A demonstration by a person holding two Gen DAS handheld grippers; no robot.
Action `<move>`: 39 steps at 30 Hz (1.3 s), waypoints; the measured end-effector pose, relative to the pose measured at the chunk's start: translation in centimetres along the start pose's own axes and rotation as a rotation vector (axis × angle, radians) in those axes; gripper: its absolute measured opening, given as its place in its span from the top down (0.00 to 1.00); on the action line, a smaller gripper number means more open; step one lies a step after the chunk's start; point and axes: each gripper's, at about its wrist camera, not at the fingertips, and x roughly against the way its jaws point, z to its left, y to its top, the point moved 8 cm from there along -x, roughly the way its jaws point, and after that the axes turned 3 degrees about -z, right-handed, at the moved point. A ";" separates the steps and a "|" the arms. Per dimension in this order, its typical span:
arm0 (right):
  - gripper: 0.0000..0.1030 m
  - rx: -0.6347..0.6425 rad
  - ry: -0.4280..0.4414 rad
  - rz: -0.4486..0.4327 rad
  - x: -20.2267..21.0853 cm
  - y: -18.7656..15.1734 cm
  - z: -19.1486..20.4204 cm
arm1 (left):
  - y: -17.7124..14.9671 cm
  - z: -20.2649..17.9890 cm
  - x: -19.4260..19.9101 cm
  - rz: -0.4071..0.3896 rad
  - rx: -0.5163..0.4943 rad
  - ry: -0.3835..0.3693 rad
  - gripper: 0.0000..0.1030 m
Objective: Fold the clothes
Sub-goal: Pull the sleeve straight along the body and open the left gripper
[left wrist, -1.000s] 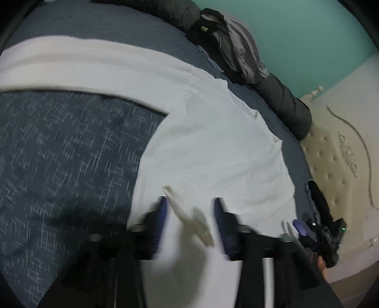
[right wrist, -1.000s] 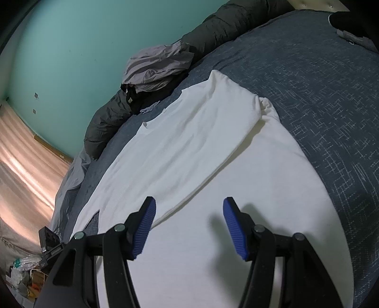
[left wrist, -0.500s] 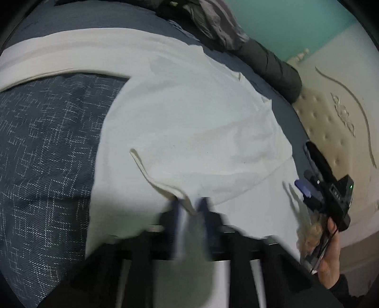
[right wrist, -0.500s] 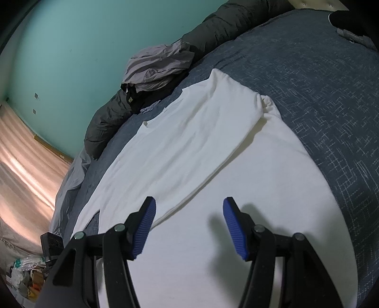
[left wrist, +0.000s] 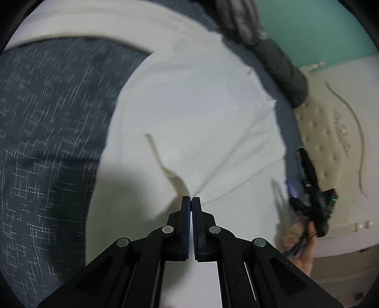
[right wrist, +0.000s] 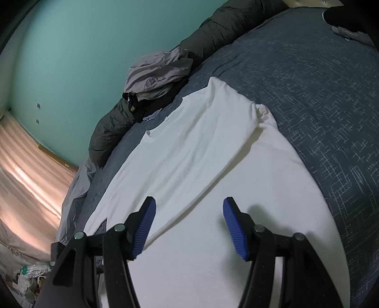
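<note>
Fingers of the left gripper (left wrist: pixel 190 197) are clamped on a pinched fold of the white shirt (left wrist: pixel 189 106), spread on the bed (left wrist: pixel 47 118) ahead; right gripper (right wrist: pixel 189 208) fingers stand apart above its cloth, holding nothing; best to lift slowly, keeping the fold's edge taut.

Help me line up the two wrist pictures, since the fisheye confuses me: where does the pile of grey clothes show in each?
Left wrist view: the pile of grey clothes sits at the top edge, right of centre, blurred.
Right wrist view: it lies upper centre-left, against the teal wall.
Shared landmark: the dark rolled quilt that the pile rests on, beyond the white shirt.
</note>
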 end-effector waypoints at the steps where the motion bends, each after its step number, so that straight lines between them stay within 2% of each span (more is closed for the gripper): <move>1: 0.42 -0.004 0.000 -0.002 0.1 0.1 -0.1 | -0.1 0.1 -0.1 0.007 0.009 0.005 0.98; 3: 0.42 -0.012 0.000 -0.007 0.2 0.3 -0.2 | -0.3 0.3 -0.2 0.018 0.028 0.011 0.97; 4: 0.42 -0.016 0.000 -0.010 0.3 0.5 -0.3 | -0.2 0.4 0.2 0.007 0.027 0.018 0.94; 6: 0.42 -0.021 -0.001 -0.015 0.3 0.7 -0.5 | 0.5 0.4 1.1 -0.036 0.018 0.031 0.78; 7: 0.42 -0.023 -0.002 -0.016 0.3 0.7 -0.5 | 1.1 0.5 1.5 -0.064 0.013 0.036 0.63; 8: 0.42 -0.024 -0.003 -0.016 0.3 0.7 -0.6 | 1.7 0.5 1.9 -0.093 0.007 0.041 0.56; 9: 0.42 -0.025 -0.004 -0.016 0.3 0.7 -0.6 | 2.3 0.6 1.9 -0.115 -0.002 0.052 0.55; 12: 0.42 -0.019 -0.006 -0.010 0.1 0.5 -0.5 | 4.2 1.3 1.6 -0.172 -0.030 0.090 0.55; 17: 0.42 -0.016 -0.012 -0.008 0.0 0.5 -0.6 | 5.3 2.0 0.2 -0.193 -0.072 0.108 0.58; 18: 0.42 -0.016 -0.014 -0.007 -0.1 0.5 -0.7 | 5.5 2.2 -0.1 -0.197 -0.080 0.111 0.61; 20: 0.42 -0.015 -0.017 -0.006 -0.1 0.5 -0.8 | 5.5 2.1 -0.4 -0.200 -0.106 0.120 0.86; 23: 0.42 -0.010 -0.020 0.000 -0.3 0.3 -0.8 | 5.0 1.8 -0.6 -0.189 -0.135 0.109 0.96; 26: 0.42 -0.006 -0.023 0.005 -0.4 0.1 -0.8 | 5.0 1.6 0.1 -0.206 -0.155 0.099 0.96; 31: 0.42 -0.003 -0.031 0.012 -0.6 0.0 -0.9 | 6.1 1.9 2.6 -0.291 -0.135 0.093 0.96; 37: 0.42 -0.003 -0.049 0.017 -0.7 -0.1 -1.4 | 6.5 3.0 0.7 -0.241 -0.112 0.119 0.95; 39: 0.42 -0.006 -0.060 0.010 -0.5 0.1 -1.8 | 6.5 3.2 0.7 -0.250 -0.093 0.128 0.93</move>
